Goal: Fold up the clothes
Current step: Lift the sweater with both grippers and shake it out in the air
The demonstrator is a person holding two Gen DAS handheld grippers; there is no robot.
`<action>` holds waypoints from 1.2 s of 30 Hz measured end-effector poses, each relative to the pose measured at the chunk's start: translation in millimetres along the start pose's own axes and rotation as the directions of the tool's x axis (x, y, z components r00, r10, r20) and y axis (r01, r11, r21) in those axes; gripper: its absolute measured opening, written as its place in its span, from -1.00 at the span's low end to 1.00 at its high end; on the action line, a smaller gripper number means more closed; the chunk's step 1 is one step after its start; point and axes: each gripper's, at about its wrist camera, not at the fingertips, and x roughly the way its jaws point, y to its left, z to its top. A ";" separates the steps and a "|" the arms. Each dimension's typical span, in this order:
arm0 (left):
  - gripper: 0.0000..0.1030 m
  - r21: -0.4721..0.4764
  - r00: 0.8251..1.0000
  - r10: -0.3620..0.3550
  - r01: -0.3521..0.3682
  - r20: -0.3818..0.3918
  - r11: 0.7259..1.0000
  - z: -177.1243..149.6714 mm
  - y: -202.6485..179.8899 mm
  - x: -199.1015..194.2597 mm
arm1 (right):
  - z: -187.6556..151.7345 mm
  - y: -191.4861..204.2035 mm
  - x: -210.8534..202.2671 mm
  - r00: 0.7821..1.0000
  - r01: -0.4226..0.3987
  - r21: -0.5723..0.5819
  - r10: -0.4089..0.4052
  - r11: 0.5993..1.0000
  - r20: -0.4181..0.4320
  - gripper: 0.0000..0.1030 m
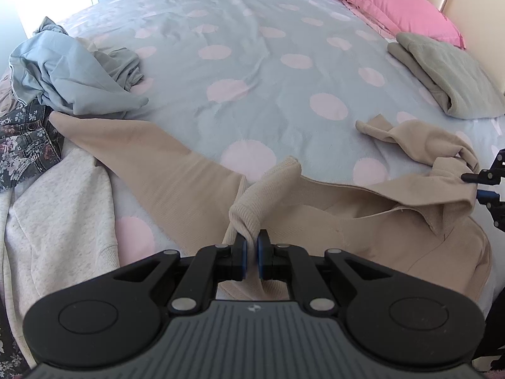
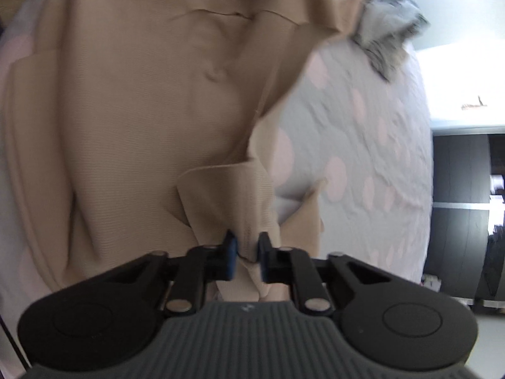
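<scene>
Now both grippers grip the tan top (image 1: 195, 173), which lies spread across the near side of the bed (image 1: 252, 47). Left gripper (image 1: 251, 246): jaws pinching a ribbed edge of the top that stands up in a fold. Right gripper (image 2: 247, 244): jaws pinching another bunched part of the same top (image 2: 142, 94); this view is blurred. On the bed's left lie a blue garment (image 1: 72, 75), a floral one (image 1: 25, 145) and a pale grey one (image 1: 60, 195). A folded grey piece (image 1: 448, 75) sits near the pink pillow (image 1: 385, 3).
</scene>
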 end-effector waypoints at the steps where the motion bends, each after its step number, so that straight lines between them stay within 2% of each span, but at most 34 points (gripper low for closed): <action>1: -0.91 -0.004 1.000 -0.005 0.005 0.008 1.000 -0.2 0.1 -2.1 | -0.4 -2.7 -0.6 1.000 0.015 0.024 -0.015 1.000 0.000 -0.79; 2: -0.91 -0.009 1.000 -0.010 0.010 0.017 1.000 -0.4 0.2 -4.2 | -0.7 -5.4 -1.1 1.000 0.029 0.048 -0.029 0.998 -0.001 -0.80; 4: -0.91 -0.002 0.999 -0.029 0.029 0.040 1.000 -1.5 -1.4 -9.6 | -4.3 -24.5 -11.1 0.997 0.076 0.179 -0.077 0.981 -0.003 -0.81; 7: -0.91 0.047 0.995 -0.080 0.077 0.060 0.996 -5.7 -11.8 -18.9 | -16.3 -60.2 -30.5 0.992 0.125 0.406 -0.113 0.905 -0.054 -0.81; 10: -0.91 0.118 0.994 -0.108 0.105 0.017 0.987 -17.9 -23.8 -15.9 | -33.0 -80.2 -44.0 0.992 0.096 0.566 -0.035 0.819 -0.117 -0.81; 13: -0.91 0.188 0.991 -0.130 0.134 -0.030 0.973 -30.4 -35.8 -12.3 | -49.3 -76.3 -49.5 0.987 0.053 0.666 0.061 0.744 -0.147 -0.81; 14: -0.91 0.211 0.989 -0.137 0.144 -0.046 0.967 -34.6 -39.8 -11.1 | -53.9 -69.3 -51.3 0.986 0.035 0.683 0.087 0.729 -0.144 -0.81; 20: -0.85 0.342 0.975 -0.169 0.210 -0.146 0.916 -59.8 -63.8 -4.1 | -67.1 -22.7 -43.2 0.965 -0.020 0.711 0.198 0.703 -0.169 -0.81; 22: -0.70 0.382 0.968 -0.176 0.233 -0.180 0.894 -68.1 -71.8 -1.7 | -69.8 -9.3 -39.7 0.963 -0.025 0.721 0.211 0.693 -0.170 -0.81; 24: -0.37 0.395 0.967 -0.183 0.240 -0.178 0.887 -68.3 -71.0 -7.2 | -71.2 -4.8 -35.2 0.960 -0.030 0.727 0.222 0.686 -0.169 -0.81; 26: -0.15 0.415 0.969 -0.182 0.237 -0.168 0.879 -68.0 -71.1 -13.9 | -72.5 -5.2 -32.2 0.960 -0.037 0.732 0.229 0.680 -0.164 -0.81; 28: -0.14 0.452 0.975 -0.167 0.217 -0.149 0.865 -67.3 -74.1 -21.2 | -73.7 -7.4 -30.1 0.959 -0.043 0.737 0.235 0.674 -0.158 -0.81; 30: -0.13 0.515 0.979 -0.151 0.200 -0.136 0.833 -67.9 -82.2 -27.9 | -75.2 -9.5 -28.9 0.959 -0.047 0.742 0.237 0.669 -0.152 -0.81; 31: -0.13 0.557 0.982 -0.140 0.188 -0.128 0.809 -70.2 -89.0 -30.5 | -76.0 -10.6 -28.4 0.960 -0.050 0.745 0.238 0.666 -0.149 -0.81; 34: -0.07 0.680 0.989 -0.109 0.148 -0.101 0.718 -78.2 -110.5 -38.3 | -79.8 -10.2 -29.3 0.959 -0.056 0.757 0.245 0.651 -0.139 -0.81; 36: -0.02 0.758 0.992 -0.086 0.123 -0.088 0.640 -90.0 -122.7 -38.5 | -81.9 -10.1 -28.9 0.959 -0.059 0.765 0.249 0.641 -0.135 -0.81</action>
